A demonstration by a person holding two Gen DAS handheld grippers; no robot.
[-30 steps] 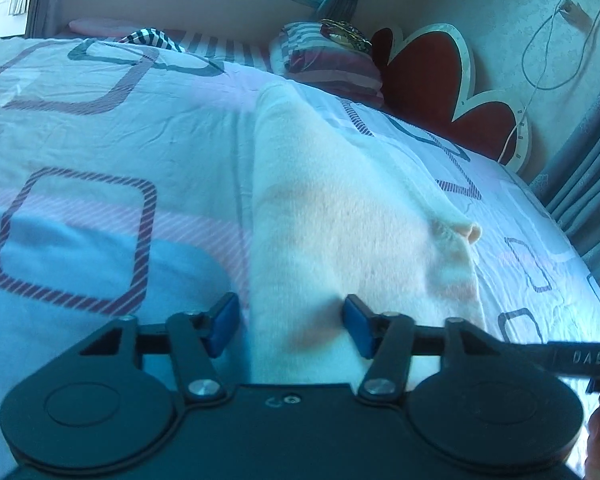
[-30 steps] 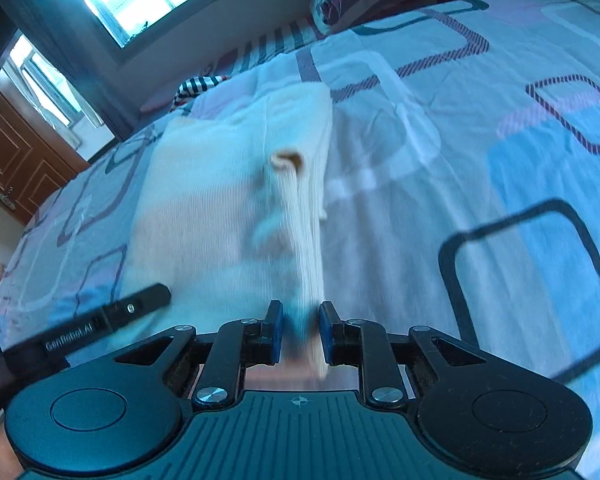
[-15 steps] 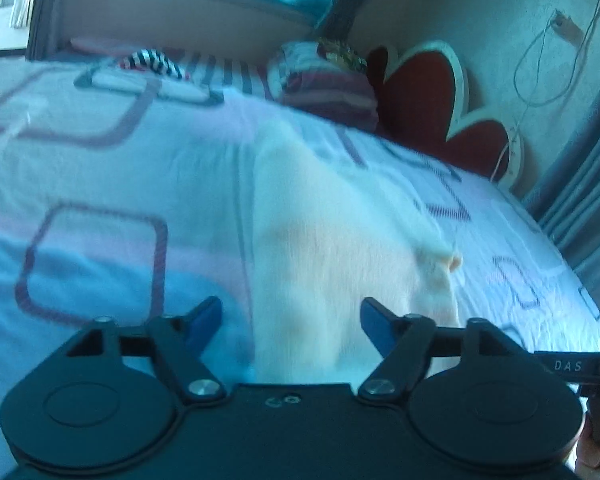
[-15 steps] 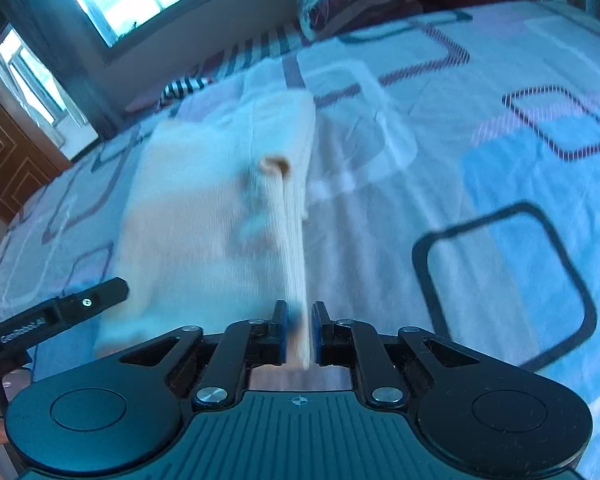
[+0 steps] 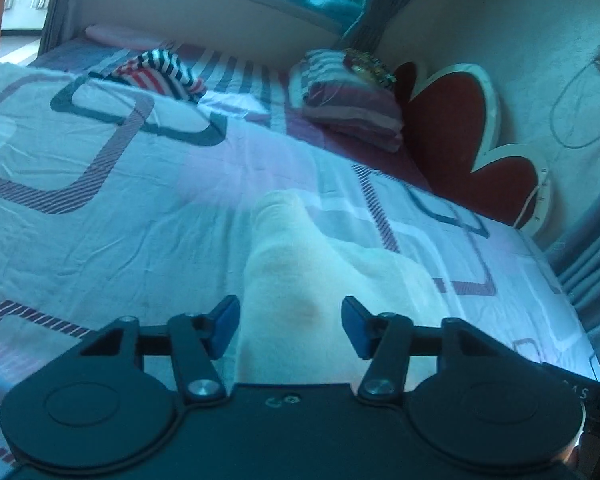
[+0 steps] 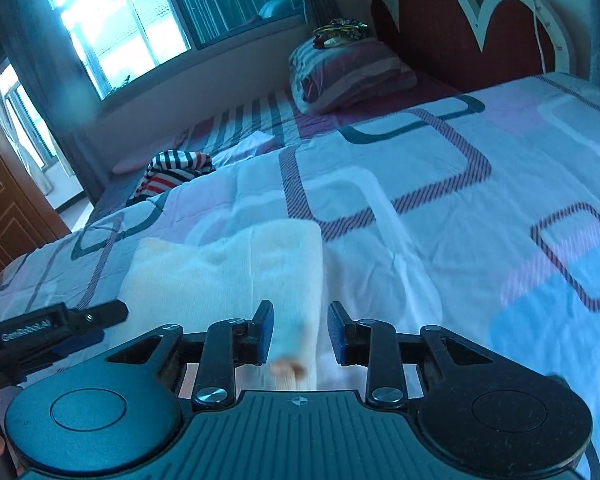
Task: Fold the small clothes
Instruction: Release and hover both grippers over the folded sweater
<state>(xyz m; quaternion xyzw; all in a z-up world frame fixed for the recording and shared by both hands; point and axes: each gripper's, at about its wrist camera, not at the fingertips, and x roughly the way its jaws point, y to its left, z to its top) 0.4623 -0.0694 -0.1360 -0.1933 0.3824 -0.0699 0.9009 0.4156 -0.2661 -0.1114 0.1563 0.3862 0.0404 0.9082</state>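
One wide bed [image 5: 100,208] fills both views, its patterned sheet largely bare right of my hands and toward the headboard [image 6: 452,36]. One cream folded garment [image 5: 300,288] lies near me on it. One folded striped quilt [image 6: 348,76] and one striped top [image 5: 160,72] sit far off. My left gripper [image 5: 290,326] is half open and closing, pads clear of the cloth's near edge. My right gripper [image 6: 300,332] is opening astride its side edge, not pressing. Lettering on the tools is unreadable.
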